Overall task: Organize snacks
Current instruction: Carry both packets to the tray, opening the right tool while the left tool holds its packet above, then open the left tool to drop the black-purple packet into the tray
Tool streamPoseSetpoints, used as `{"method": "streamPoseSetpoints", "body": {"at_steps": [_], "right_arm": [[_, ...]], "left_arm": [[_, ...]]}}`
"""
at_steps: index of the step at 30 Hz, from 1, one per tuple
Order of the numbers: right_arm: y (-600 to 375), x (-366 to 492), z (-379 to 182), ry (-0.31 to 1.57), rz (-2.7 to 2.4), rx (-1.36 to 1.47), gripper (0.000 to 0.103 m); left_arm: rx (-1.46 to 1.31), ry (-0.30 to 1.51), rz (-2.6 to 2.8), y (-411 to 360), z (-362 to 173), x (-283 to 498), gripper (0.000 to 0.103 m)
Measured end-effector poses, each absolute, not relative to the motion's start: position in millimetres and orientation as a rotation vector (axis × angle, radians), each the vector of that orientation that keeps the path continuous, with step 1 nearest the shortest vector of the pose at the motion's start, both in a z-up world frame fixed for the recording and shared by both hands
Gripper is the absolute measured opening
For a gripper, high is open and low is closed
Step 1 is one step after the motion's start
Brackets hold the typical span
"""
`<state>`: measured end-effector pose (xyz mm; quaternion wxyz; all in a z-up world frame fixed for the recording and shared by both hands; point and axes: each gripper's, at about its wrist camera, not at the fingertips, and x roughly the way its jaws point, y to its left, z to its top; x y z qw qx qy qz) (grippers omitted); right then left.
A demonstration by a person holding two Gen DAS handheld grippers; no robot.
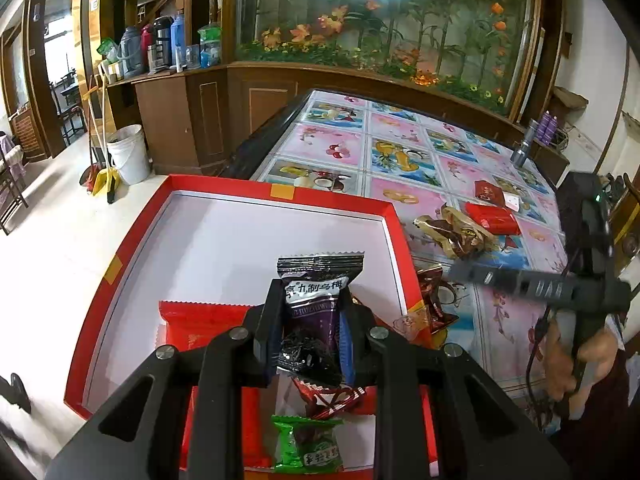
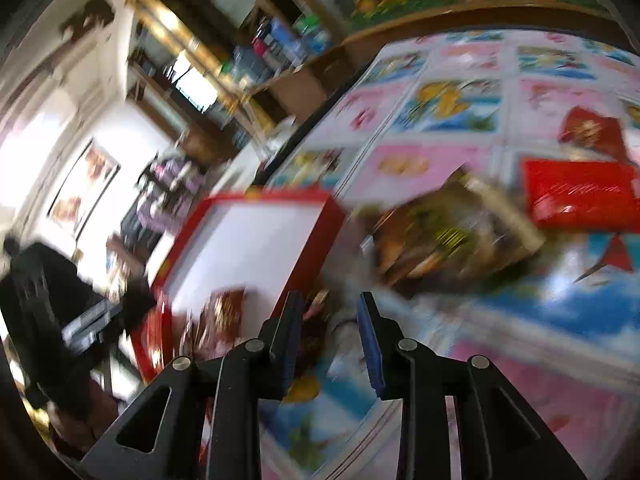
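Left wrist view: left gripper [image 1: 311, 312] is pinching a purple plum packet [image 1: 316, 304] over the red box [image 1: 120, 264]; right gripper [image 2: 330, 332], at three o'clock, is standing spread, empty.

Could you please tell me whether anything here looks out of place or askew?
Yes: several snacks remain outside the red box: a brown-and-gold packet lies crumpled on the tablecloth beside a red packet. The left tongs hold a black plum packet above the box.
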<state>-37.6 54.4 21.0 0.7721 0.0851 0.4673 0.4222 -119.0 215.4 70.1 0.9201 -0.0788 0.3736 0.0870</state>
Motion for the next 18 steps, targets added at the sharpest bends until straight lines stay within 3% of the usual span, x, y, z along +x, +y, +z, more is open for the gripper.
{"method": "streamPoseSetpoints", "body": {"at_steps": [15, 18], "right_arm": [[84, -55, 4, 1.012, 0.926, 0.037, 0.026], [95, -67, 8, 0.942, 0.884, -0.077, 0.032]], "left_arm": [[-0.167, 0.787, 0.166, 213, 69, -120, 0.021], [-0.162, 0.782, 0.162, 210, 71, -123, 0.021]]}}
